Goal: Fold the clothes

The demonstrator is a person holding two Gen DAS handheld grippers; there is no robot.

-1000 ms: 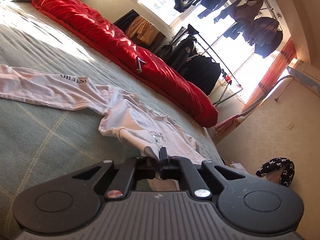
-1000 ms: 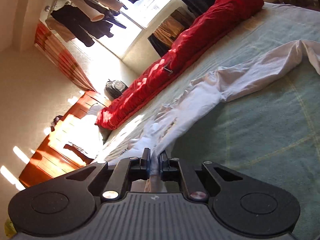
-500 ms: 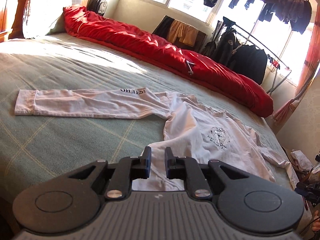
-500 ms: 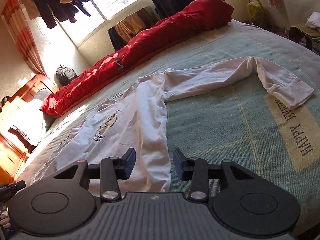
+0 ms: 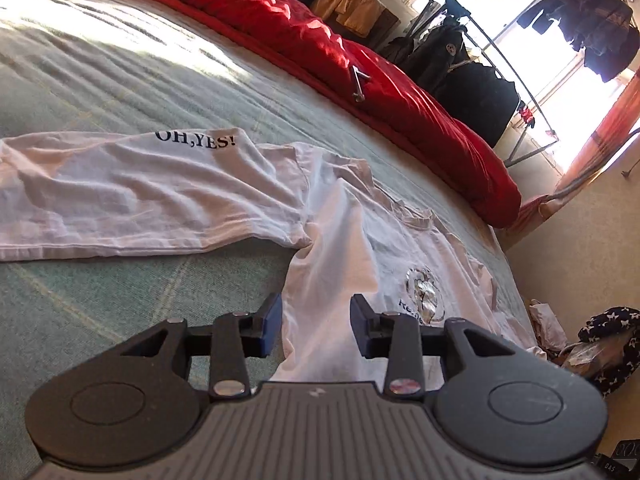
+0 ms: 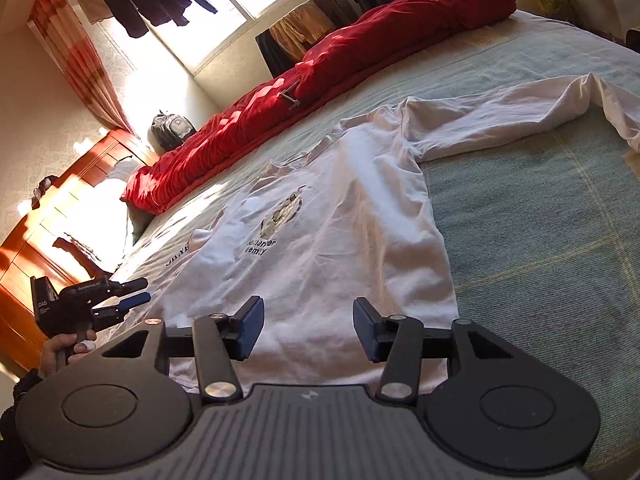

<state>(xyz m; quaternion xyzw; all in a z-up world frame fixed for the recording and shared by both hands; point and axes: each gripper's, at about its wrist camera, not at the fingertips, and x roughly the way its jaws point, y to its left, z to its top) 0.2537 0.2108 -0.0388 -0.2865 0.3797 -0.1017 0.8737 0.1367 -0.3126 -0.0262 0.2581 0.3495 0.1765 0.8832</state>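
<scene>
In your left wrist view, a red duvet [image 5: 360, 60] ran along the far side of the bed [image 5: 100, 80], with dark coats on a clothes rack [image 5: 472, 64] behind it and a star-patterned dark cloth [image 5: 612, 332] on the floor at the right. Nothing lay between your left gripper [image 5: 316, 328] and the white long-sleeved shirt [image 5: 340, 240], which was spread front-up on the green bedspread. One sleeve stretched out to the left, printed "OH,YES!", and the chest carried a round emblem. Your left jaws were opening, part-way apart, over the shirt's lower body with no cloth pinched between them.

In your right wrist view, your right gripper [image 6: 308, 328] hovered over the hem, jaws opening to a middling gap, gripping nothing. This view alone showed the other sleeve reaching right and bending back on itself, a wooden dresser [image 6: 52, 220], a backpack [image 6: 172, 128], and your left hand [image 6: 60, 352] holding its gripper at the shirt's left edge.
</scene>
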